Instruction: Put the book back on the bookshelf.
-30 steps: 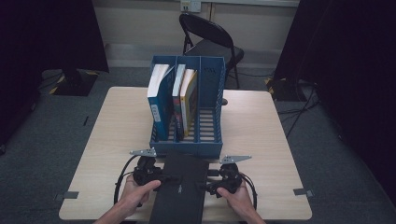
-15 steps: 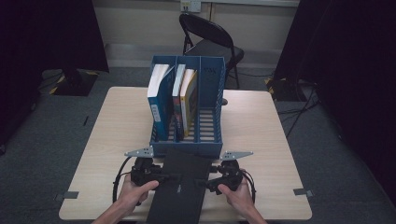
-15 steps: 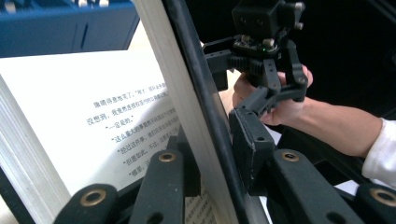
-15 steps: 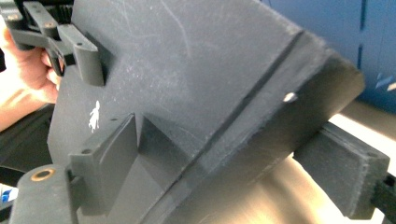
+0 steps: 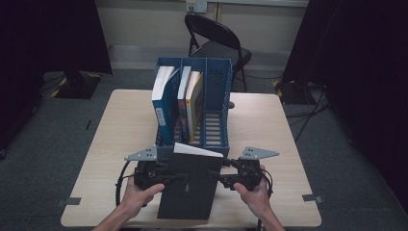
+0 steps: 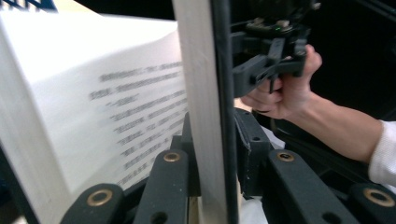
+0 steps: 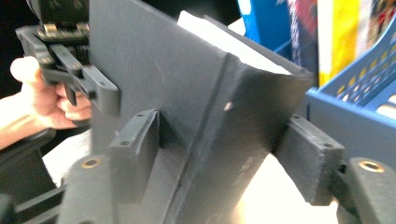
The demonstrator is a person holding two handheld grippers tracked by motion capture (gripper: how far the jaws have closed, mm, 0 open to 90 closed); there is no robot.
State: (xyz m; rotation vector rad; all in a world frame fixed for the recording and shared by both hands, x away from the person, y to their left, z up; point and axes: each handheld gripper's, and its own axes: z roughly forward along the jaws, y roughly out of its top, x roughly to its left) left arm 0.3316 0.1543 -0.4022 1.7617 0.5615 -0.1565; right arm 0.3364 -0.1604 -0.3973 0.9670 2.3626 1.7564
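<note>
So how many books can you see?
4. Three stand in the blue rack: a blue book in the left slot, a white-edged book and a yellow book in the middle slot. The black book is held up in front. More may be hidden.

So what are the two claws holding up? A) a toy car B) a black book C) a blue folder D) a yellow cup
B: the left claw and the right claw each grip one side of a black book, tipped up in front of the blue file rack.
</note>
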